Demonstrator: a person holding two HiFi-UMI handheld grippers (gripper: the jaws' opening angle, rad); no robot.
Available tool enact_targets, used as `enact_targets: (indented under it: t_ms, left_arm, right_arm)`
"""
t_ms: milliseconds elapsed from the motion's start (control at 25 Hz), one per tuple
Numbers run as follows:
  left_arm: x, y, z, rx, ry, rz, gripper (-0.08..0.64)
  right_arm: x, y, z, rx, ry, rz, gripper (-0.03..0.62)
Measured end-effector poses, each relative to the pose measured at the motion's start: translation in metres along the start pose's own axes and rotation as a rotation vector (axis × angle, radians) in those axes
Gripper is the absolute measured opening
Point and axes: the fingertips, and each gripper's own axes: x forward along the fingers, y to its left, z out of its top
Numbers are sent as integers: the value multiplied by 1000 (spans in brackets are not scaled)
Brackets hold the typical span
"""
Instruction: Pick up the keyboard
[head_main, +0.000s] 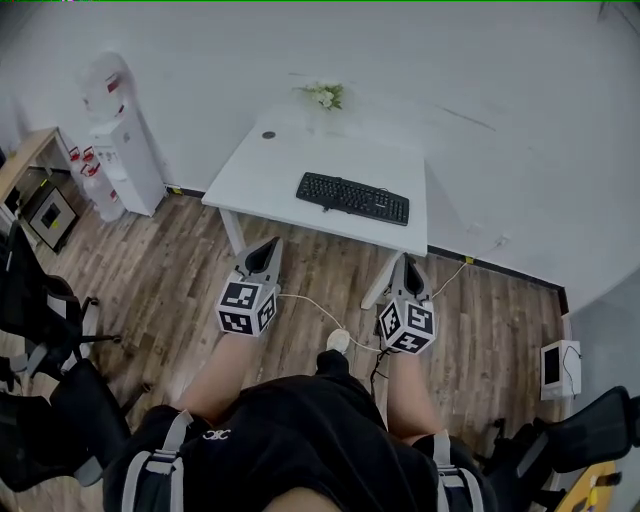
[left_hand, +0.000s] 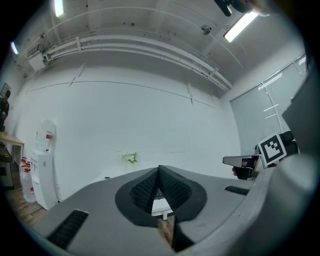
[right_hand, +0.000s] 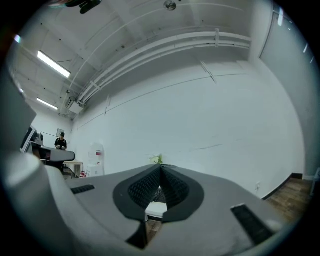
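A black keyboard (head_main: 352, 197) lies on the white table (head_main: 260, 175), near its front right edge. My left gripper (head_main: 267, 250) hangs over the floor just short of the table's front, shut and empty. My right gripper (head_main: 413, 270) is level with it, in front of the table's right corner, also shut with nothing held. In the left gripper view the left gripper (left_hand: 159, 169) has its jaws pressed together, with a strip of table (left_hand: 159, 206) showing below them. In the right gripper view the right gripper (right_hand: 160, 167) is the same, with the white table edge (right_hand: 156, 208) below.
A small flower vase (head_main: 325, 96) stands at the table's back edge and a dark round spot (head_main: 268, 134) lies at its back left. A water dispenser (head_main: 122, 140) stands left of the table. Black office chairs (head_main: 45, 320) sit at the left and lower right. A white cable (head_main: 310, 305) runs across the wooden floor.
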Motion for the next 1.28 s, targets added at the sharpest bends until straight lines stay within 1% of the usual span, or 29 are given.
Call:
enact_targets:
  t_ms: [200,320,520,680,840,1080,1280]
  left_arm:
    - [47,9,-14,0,21,8,0]
    - [78,15,-22,16,43,14,0]
    - [123,21,-26,-4,77,8,0]
    - [163,25,-33,-30,121,1,0]
    - [201,29,-38,-31,155,4,0]
    - [268,41,-40,-34,180,16,0]
    - [328,48,-43,-48,194,26,1]
  right_arm:
    - [51,-19,-15,21,12,5,5]
    - [82,-27,-22,28,25,11,5]
    - [121,-46,-28,45,55,7,5]
    - [156,-62,-35,64,84,3,5]
    - [189,-77,-47,76,119,8,5]
    - [250,-105,-54,86,147,17,5]
    - [305,-130,-57,76,170,37,5]
